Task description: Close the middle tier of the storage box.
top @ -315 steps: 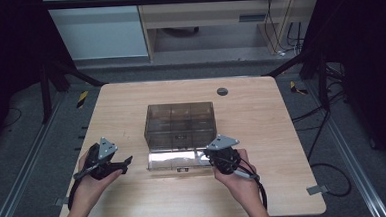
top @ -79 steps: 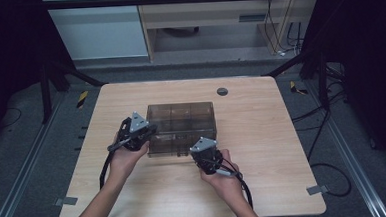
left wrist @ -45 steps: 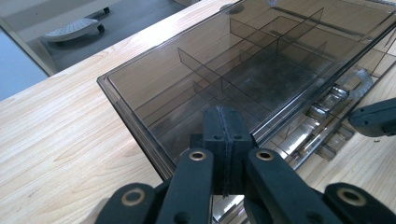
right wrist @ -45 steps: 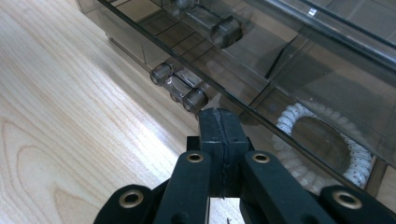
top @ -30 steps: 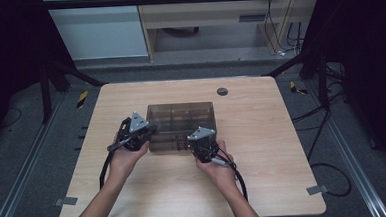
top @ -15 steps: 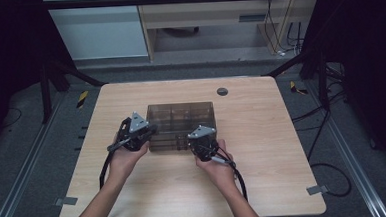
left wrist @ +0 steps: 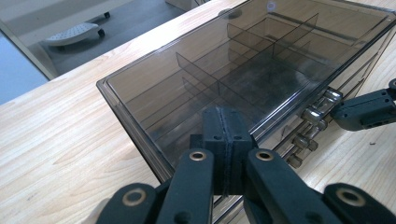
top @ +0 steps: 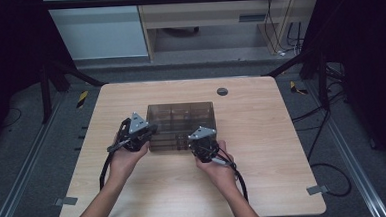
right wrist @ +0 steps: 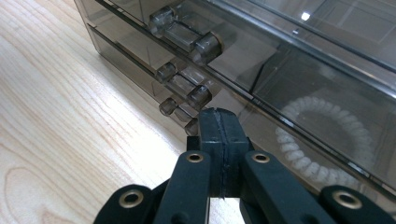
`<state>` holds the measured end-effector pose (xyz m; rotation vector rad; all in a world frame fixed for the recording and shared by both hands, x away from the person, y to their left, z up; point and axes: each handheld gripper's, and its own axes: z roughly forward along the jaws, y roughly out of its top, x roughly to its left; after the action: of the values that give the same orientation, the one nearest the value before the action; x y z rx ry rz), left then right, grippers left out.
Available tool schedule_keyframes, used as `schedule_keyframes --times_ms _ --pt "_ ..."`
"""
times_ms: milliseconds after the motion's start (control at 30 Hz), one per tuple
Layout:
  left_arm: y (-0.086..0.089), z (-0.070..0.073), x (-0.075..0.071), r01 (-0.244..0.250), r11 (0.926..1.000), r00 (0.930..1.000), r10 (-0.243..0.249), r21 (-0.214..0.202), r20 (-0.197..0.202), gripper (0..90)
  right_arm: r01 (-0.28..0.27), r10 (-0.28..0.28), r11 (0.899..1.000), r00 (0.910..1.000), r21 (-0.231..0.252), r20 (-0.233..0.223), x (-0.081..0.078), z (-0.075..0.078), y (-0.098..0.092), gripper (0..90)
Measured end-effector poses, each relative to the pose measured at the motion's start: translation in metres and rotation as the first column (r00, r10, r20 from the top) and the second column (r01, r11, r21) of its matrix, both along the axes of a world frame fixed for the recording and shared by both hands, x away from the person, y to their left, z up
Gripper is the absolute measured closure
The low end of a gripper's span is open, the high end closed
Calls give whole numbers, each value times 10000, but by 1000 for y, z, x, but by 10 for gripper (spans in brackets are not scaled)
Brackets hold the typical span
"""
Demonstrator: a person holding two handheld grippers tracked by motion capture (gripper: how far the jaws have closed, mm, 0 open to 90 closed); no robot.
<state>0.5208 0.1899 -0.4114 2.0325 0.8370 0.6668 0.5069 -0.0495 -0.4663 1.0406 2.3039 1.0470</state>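
Two closed claws, left claw (left wrist: 223,140) and right claw (right wrist: 218,135), meet the drawer box (top: 181,120).

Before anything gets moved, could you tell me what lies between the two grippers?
In the high view, the smoky drawer box sits between the left gripper and right gripper.

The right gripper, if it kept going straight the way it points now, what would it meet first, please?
Most likely the lowest drawer handle on the smoky drawer box. The right gripper, jaws shut, points at the box front, its tip right beside that handle. Whether they already touch is hard to tell.
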Motion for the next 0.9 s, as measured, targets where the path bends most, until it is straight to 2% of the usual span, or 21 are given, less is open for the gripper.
schedule_keyframes --times_ms 167,400,433,600,633,900 --pt "-1 1 -2 33 10000 10000 -33 35 18 896 -38 37 9999 10000 120 27 -3 3 -1 900" --pt "1 3 -4 48 9998 10000 -47 -180 62 889 -205 205 9997 9998 148 56 -10 7 0 900" --pt "2 4 -5 90 9999 9999 -90 -84 61 889 -251 250 9996 9997 152 55 -12 8 0 900" --pt "1 6 -9 122 9997 9999 -119 -200 104 883 -353 351 9992 9993 183 124 -17 11 0 894" --pt "2 7 -10 190 9998 9998 -189 -87 117 883 -376 374 9991 9992 192 134 -17 11 -1 893" --pt "3 7 -13 193 9997 9998 -192 -114 93 882 -354 349 9989 9992 302 171 -19 13 -3 882"
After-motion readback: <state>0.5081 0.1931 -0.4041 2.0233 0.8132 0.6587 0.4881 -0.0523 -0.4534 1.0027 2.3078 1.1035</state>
